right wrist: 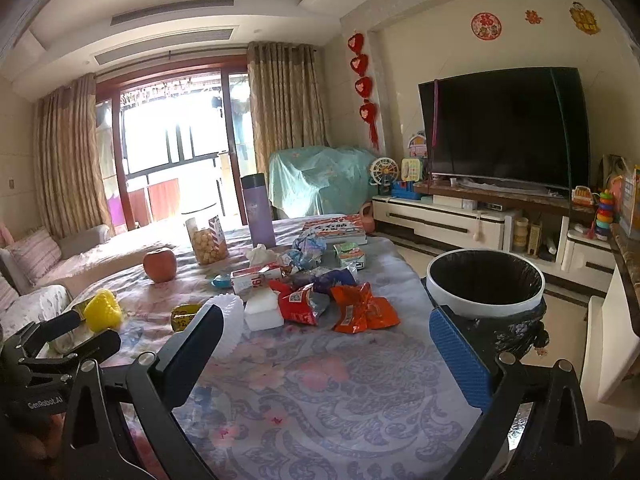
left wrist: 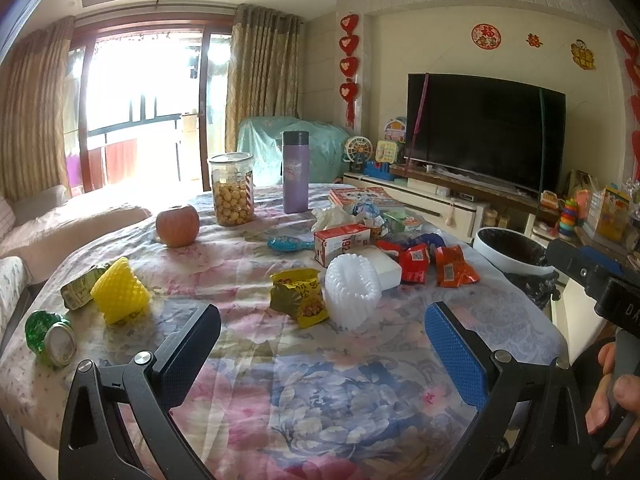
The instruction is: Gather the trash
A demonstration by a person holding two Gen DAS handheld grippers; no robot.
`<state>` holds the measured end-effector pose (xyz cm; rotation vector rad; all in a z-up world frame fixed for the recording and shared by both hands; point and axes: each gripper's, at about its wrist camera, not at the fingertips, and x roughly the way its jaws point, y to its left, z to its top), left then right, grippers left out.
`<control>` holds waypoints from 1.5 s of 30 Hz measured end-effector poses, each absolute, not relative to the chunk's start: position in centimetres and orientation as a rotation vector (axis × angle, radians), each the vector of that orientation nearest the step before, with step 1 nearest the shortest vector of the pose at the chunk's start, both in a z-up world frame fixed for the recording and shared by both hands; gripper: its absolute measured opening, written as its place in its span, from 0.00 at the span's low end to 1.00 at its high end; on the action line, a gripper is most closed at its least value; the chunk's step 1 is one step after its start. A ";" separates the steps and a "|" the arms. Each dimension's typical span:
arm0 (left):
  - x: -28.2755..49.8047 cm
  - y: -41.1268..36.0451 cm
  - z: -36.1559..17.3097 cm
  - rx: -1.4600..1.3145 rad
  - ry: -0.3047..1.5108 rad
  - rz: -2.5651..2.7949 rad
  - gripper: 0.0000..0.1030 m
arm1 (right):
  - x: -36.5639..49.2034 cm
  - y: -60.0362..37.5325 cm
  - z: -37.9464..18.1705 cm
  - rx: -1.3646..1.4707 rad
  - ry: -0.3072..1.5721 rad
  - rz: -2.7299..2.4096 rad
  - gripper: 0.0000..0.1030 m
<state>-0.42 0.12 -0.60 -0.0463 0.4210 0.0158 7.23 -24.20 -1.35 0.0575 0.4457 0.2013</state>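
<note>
Trash lies scattered on the flowered tablecloth [left wrist: 280, 360]: a yellow snack wrapper [left wrist: 298, 294], a white foam net [left wrist: 352, 290], a yellow foam net [left wrist: 120, 290], a crushed green can [left wrist: 50, 338], red wrappers [left wrist: 416, 258], an orange wrapper [left wrist: 454, 266] and a milk carton [left wrist: 340, 242]. A white bin with a black liner [right wrist: 484, 284] stands at the table's right edge. My left gripper [left wrist: 324, 344] is open and empty above the near cloth. My right gripper [right wrist: 326, 344] is open and empty, just short of the orange wrapper [right wrist: 362, 310].
An apple [left wrist: 178, 226], a jar of snack balls [left wrist: 232, 190], a purple flask [left wrist: 296, 172] and a book [left wrist: 366, 198] stand at the table's far side. A sofa [left wrist: 60, 224] is to the left, a TV [left wrist: 484, 128] and cabinet to the right.
</note>
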 end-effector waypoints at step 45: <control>-0.4 0.2 -0.9 -0.048 0.427 0.015 0.99 | 7.1 -24.3 -1.4 0.086 0.457 0.217 1.00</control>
